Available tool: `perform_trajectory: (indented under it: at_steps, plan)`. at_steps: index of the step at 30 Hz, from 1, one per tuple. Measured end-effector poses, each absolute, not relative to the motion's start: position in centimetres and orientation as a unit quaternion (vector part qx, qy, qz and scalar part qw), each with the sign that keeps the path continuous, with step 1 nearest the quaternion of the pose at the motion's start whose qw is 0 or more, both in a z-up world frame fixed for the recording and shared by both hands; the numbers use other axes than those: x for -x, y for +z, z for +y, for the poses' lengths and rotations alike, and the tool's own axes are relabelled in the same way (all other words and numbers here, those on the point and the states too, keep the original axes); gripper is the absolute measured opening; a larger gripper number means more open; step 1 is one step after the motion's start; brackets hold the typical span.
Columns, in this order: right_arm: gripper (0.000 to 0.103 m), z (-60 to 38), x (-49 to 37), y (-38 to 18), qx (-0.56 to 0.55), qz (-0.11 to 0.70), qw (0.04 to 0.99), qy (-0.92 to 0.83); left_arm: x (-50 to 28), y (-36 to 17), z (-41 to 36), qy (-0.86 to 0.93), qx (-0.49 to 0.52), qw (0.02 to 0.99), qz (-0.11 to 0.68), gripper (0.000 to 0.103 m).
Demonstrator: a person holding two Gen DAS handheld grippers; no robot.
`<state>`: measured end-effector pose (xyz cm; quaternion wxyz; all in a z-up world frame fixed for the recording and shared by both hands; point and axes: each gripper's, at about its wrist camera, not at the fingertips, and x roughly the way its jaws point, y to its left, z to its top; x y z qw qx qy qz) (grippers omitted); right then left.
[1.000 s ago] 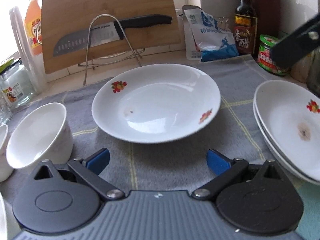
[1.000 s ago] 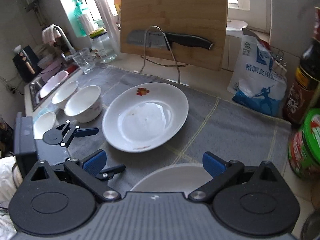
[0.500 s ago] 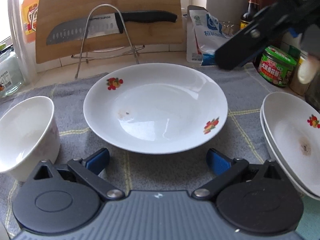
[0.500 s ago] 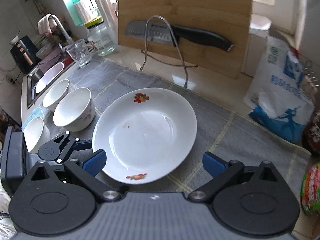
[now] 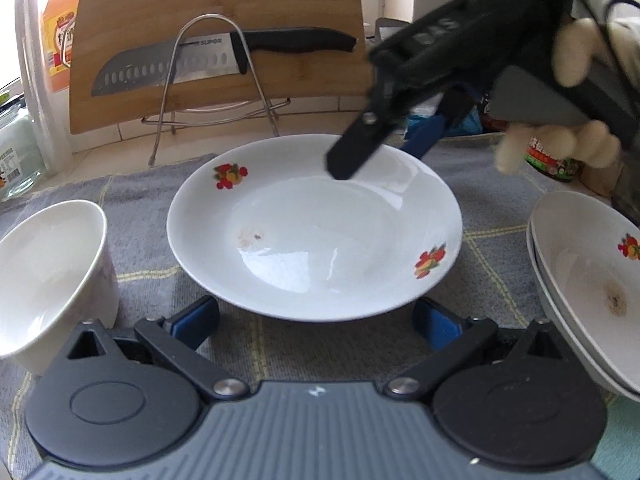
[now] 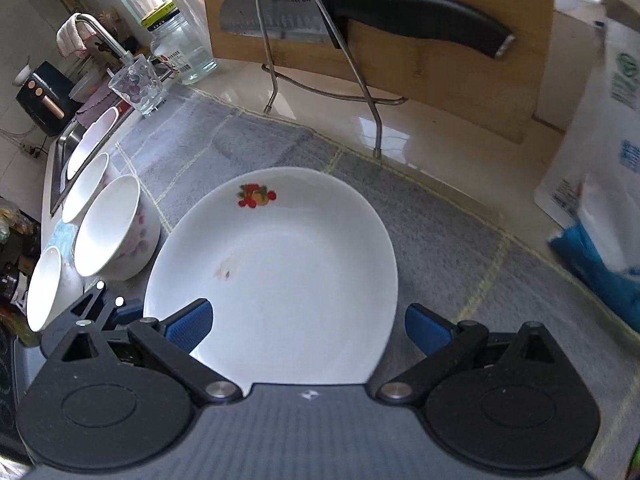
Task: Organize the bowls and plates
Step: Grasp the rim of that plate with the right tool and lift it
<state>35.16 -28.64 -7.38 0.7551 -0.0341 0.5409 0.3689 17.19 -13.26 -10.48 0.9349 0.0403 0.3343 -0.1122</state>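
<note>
1. Your left gripper (image 5: 316,322) sits low at the near rim of the white plate (image 5: 316,228), its blue pads spread wide to either side of that rim and touching nothing.
2. Your right gripper (image 6: 306,326) hangs over the same plate from the far side, jaws wide open; in its own view the left pad overlaps the plate's surface and the right pad lies just off the edge.
3. The plate, printed with fruit, rests flat on the grey cloth (image 5: 492,248) in front of the knife (image 5: 208,56) and cutting board (image 5: 224,4).
4. A white bowl (image 5: 44,272) stands just left of the plate, and two stacked plates (image 5: 588,276) lie to its right.
5. More bowls (image 6: 84,184) line up toward the sink.
</note>
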Motion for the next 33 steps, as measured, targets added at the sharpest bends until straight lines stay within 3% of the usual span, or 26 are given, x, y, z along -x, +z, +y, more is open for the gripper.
perform_trajectory:
  at_steps: [23, 33]
  plan:
    - [0.103, -27.2, -41.7, -9.5, -0.071, 0.565, 0.679, 0.464, -17.4, -10.5, -13.3, -0.111, -0.043, 0.937, 0.328, 0.103]
    - [0.103, -26.9, -41.8, -9.5, -0.065, 0.571, 0.667, 0.474, -17.5, -10.6, -13.2, -0.11, -0.046, 0.938, 0.326, 0.103]
